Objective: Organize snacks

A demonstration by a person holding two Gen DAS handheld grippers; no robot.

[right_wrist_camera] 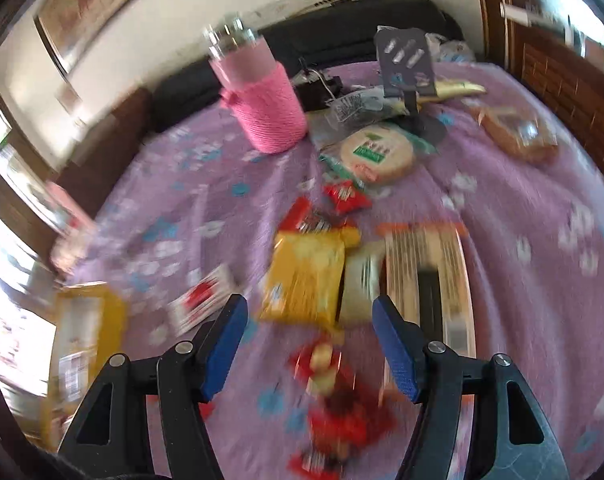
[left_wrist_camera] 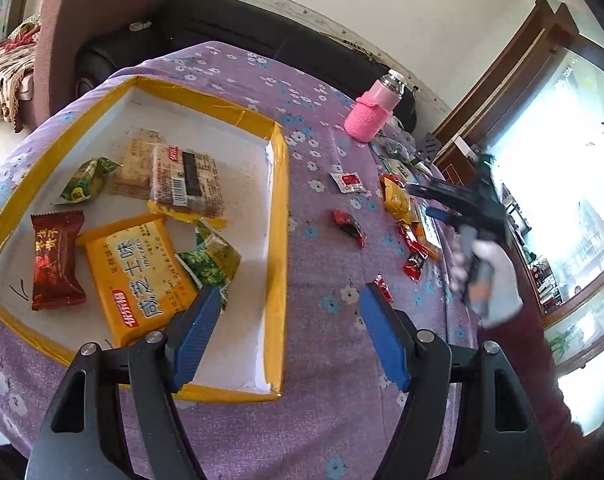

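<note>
A white box with a yellow taped rim [left_wrist_camera: 279, 200] sits on the purple flowered cloth. It holds an orange biscuit packet [left_wrist_camera: 137, 272], a dark red sweet [left_wrist_camera: 55, 260], two green packets [left_wrist_camera: 87, 180] and a brown cake bar [left_wrist_camera: 187, 180]. My left gripper [left_wrist_camera: 289, 296] hangs open over the box's right wall, nothing between its fingers. Loose red sweets [left_wrist_camera: 350, 226] lie on the cloth to the right. My right gripper [right_wrist_camera: 310, 304], held by a gloved hand [left_wrist_camera: 498, 280], is open above a yellow packet [right_wrist_camera: 306, 272]. Red sweets [right_wrist_camera: 334, 412] lie below it, blurred.
A pink bottle in a knitted sleeve [right_wrist_camera: 261, 104] stands at the back. Near it lie a round packet [right_wrist_camera: 378, 152], a black phone stand [right_wrist_camera: 406, 64] and a brown bun [right_wrist_camera: 518, 136]. A long orange-edged packet [right_wrist_camera: 426, 280] lies beside the yellow one. A dark sofa [left_wrist_camera: 221, 20] is behind the table.
</note>
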